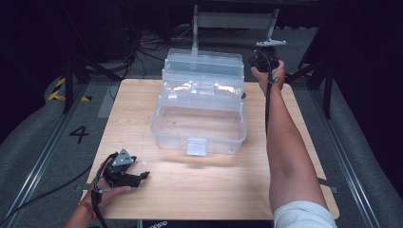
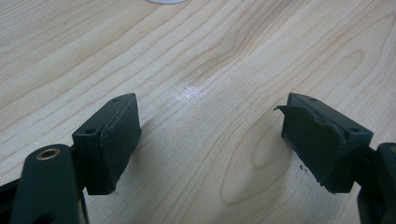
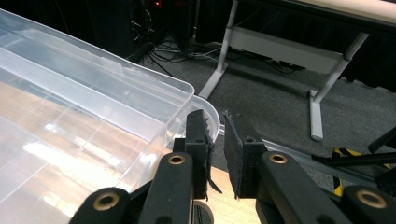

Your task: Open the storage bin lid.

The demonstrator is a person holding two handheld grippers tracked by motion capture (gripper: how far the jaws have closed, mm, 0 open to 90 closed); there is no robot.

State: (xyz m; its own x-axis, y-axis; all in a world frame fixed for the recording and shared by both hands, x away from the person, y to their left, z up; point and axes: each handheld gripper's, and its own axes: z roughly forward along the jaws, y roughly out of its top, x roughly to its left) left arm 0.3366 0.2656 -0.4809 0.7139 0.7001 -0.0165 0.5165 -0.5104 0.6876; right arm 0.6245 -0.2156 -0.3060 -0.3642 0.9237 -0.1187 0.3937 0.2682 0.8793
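Observation:
A clear plastic tiered storage box (image 1: 199, 109) stands open on the wooden table (image 1: 190, 190), its trays stepped back toward the far edge. My left gripper (image 1: 142, 172) rests on the table at the front left, well apart from the box. In the left gripper view this gripper (image 2: 210, 116) is open, with bare wood (image 2: 210, 56) between its pads. My right gripper (image 1: 253, 61) is held up at the box's far right corner. In the right gripper view its jaws (image 3: 212, 116) stand almost together beside the box's clear rim (image 3: 140, 88), and nothing shows between them.
A grey metal stand (image 1: 233, 19) and loose cables sit on the floor behind the table. The same stand (image 3: 280, 46) appears in the right gripper view. Black tripod legs flank the table. A floor mark "4" (image 1: 79, 134) lies at the left.

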